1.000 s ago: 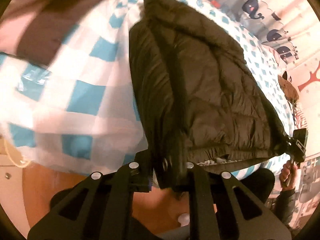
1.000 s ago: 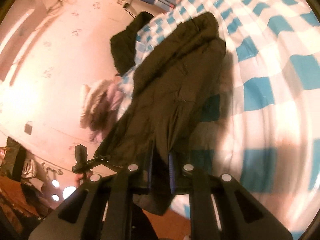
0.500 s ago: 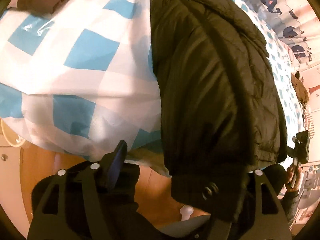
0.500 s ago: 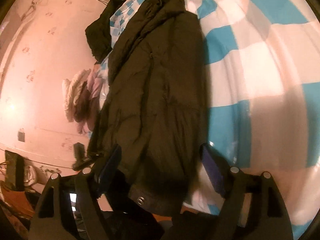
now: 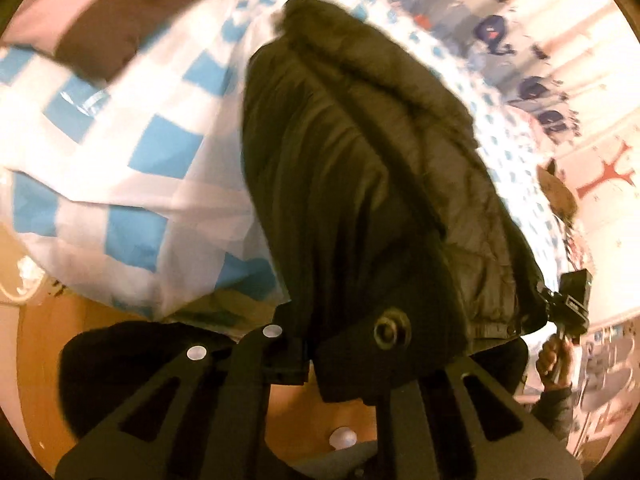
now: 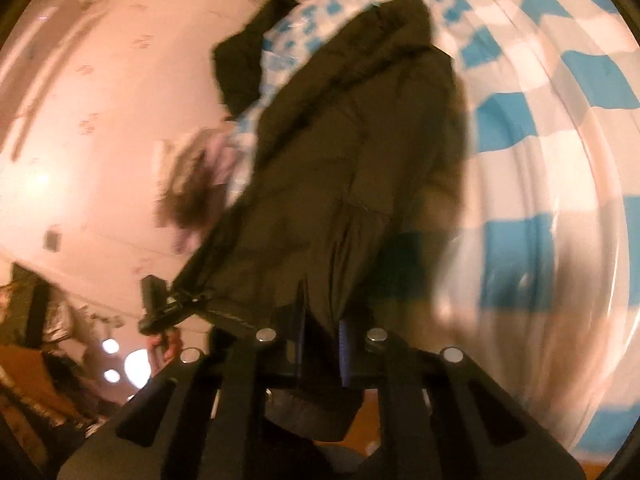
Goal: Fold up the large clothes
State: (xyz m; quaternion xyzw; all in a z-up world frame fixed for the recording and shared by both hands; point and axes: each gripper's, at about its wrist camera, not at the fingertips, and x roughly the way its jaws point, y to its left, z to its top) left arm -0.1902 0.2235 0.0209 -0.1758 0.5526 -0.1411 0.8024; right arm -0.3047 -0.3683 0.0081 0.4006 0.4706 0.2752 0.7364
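No brand, label or writing can be read in either view; both are blurred. A dark padded jacket [image 5: 360,168] is laid lengthwise on a bed covered by a blue-and-white checked cover [image 5: 132,152], its hem at the near edge and its collar at the far end. The left gripper [image 5: 340,360] is closed on the near left corner of the hem, beside a round snap button [image 5: 391,330]; its jaws have just been closing with the fabric between them. The right gripper [image 6: 320,340] is clamped on the near right part of the hem, which hangs down between the blue pads; its jaws have likewise just been closing on the fabric. Another dark garment [image 6: 240,68] is seen at the far left edge of the bed. Whale-patterned fabric [image 5: 492,32] is seen beyond the bed.
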